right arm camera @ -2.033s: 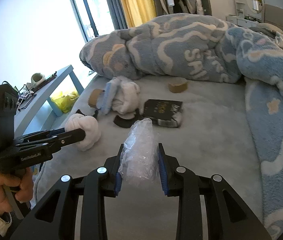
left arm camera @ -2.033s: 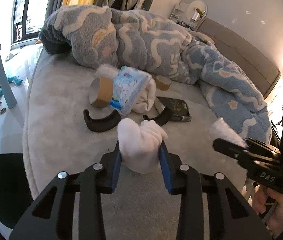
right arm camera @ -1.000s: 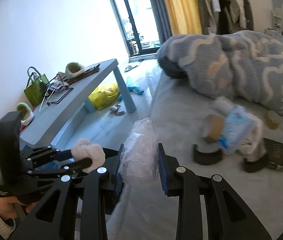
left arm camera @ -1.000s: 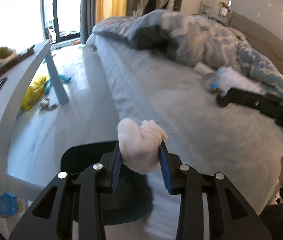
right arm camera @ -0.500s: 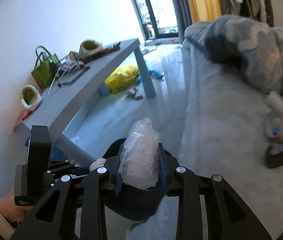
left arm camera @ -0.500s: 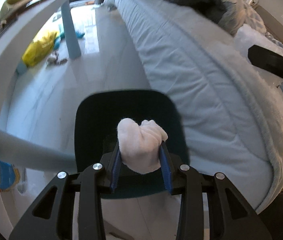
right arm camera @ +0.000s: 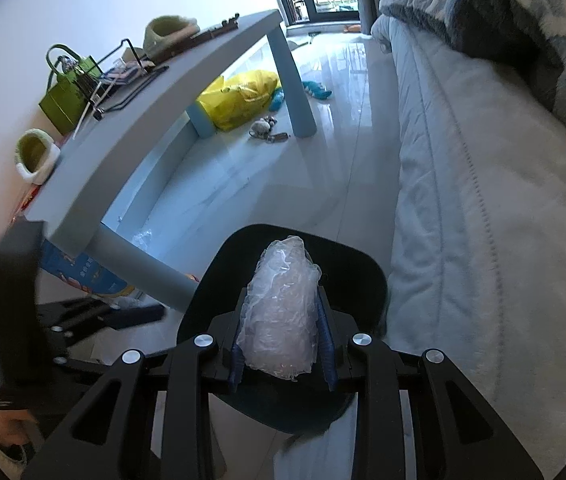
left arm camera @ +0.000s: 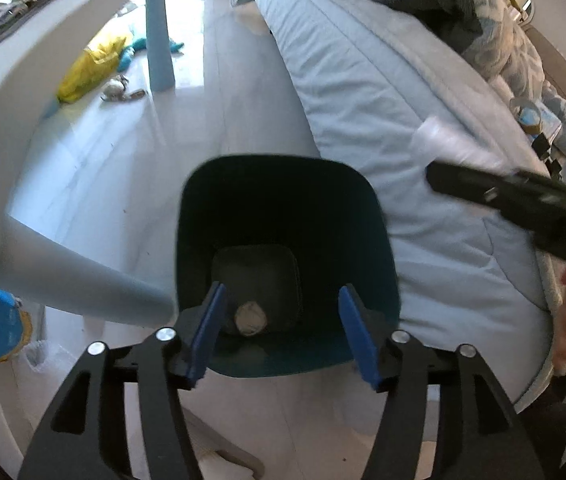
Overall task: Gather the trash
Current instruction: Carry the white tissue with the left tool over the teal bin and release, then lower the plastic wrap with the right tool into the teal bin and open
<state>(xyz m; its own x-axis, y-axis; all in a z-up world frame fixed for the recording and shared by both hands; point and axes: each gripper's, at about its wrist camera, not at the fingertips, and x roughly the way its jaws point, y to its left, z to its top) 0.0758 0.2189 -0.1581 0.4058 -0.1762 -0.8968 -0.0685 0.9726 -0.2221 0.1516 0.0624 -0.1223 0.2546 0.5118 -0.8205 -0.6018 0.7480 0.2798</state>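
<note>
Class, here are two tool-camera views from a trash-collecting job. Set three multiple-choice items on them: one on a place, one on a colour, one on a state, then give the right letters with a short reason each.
1. Where is the crumpled tissue wad?
A. on the bed
B. at the bottom of the dark bin
C. on the desk

2. What colour is the bag on the floor under the desk?
A. yellow
B. red
C. white

3. What is the right tool doing?
A. gripping a clear plastic wad
B. standing empty
C. holding a book

Answers: 1 B, the wad lies inside the bin below the left tool, whose jaws are opening with nothing between them. 2 A, it is bright yellow. 3 A, both pads press the plastic.
</note>
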